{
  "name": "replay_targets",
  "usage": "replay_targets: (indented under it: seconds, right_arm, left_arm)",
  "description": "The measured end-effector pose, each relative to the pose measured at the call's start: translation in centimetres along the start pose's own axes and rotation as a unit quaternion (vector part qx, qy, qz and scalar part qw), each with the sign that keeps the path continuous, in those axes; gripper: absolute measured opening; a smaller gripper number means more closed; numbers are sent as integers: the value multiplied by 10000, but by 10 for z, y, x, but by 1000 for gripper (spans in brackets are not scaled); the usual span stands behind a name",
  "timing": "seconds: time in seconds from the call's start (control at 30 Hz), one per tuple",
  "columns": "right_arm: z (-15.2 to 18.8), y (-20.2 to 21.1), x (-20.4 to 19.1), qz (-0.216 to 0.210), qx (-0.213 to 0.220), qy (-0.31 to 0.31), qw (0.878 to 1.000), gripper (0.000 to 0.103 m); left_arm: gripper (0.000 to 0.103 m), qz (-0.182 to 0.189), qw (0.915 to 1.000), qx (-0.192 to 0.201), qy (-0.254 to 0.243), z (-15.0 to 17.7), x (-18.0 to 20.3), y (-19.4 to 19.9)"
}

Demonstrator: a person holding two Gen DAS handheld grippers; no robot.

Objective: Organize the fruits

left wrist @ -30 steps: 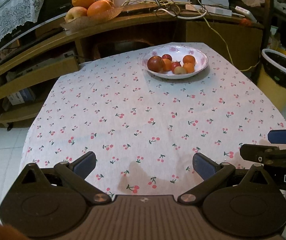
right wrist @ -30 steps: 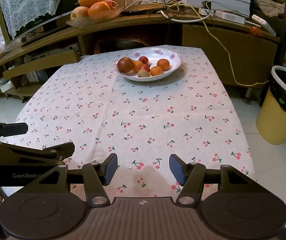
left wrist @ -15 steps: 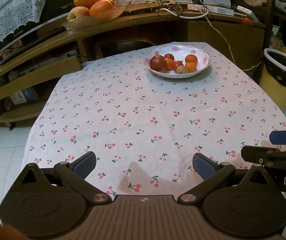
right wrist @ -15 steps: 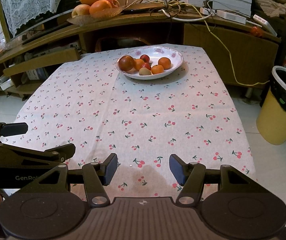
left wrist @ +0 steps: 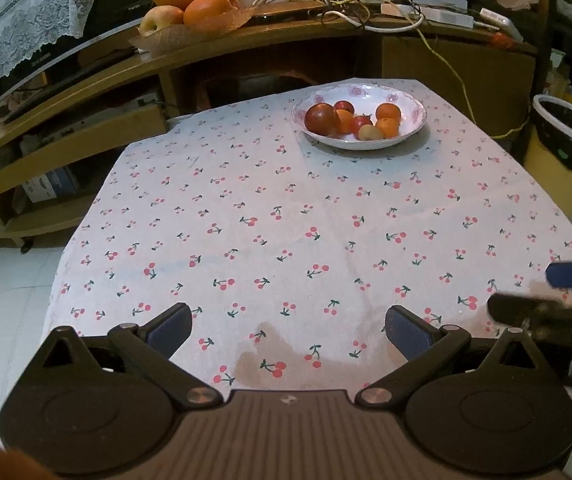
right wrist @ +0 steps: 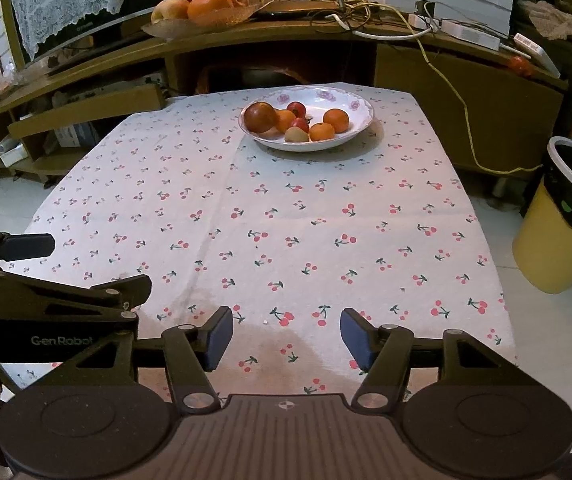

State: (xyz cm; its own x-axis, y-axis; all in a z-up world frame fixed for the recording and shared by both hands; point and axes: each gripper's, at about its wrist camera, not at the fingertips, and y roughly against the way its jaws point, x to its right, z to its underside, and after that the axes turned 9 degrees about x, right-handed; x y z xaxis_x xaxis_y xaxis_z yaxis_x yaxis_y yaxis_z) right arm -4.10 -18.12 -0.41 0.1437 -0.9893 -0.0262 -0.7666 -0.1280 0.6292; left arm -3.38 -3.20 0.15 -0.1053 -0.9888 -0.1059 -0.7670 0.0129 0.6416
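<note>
A white floral bowl (left wrist: 413,101) (right wrist: 359,102) stands at the far side of the table and holds several fruits: a dark red apple (left wrist: 320,118) (right wrist: 261,117), small oranges (left wrist: 388,112) (right wrist: 335,119) and small red fruits (left wrist: 344,106) (right wrist: 296,109). My left gripper (left wrist: 287,330) is open and empty above the near table edge. My right gripper (right wrist: 286,336) is open and empty, to the right of the left one and level with it. Each gripper shows at the edge of the other's view.
The table has a white cloth with cherry prints (left wrist: 286,216). Behind it a wooden sideboard (left wrist: 286,36) carries a basket with oranges and an apple (left wrist: 190,4) and tangled cables (left wrist: 365,12). A yellow bin with a black liner (right wrist: 565,216) stands on the floor at right.
Both grippers have moved slightly back and to the left from the bowl, which now sits lower and further right in view. Both stay open and empty.
</note>
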Motion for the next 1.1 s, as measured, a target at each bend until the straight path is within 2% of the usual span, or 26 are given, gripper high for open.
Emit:
replay_targets:
  seconds: [0.2,1.1]
  right_arm:
    - [-3,1,6,77,51,-183,9998,61]
    - [0,-4,1,65,-81,-12,9999,62]
  left_arm:
    - [103,16,10000,31,-42,1,2,2]
    - [103,-97,9998,91,-158,2,3,-1]
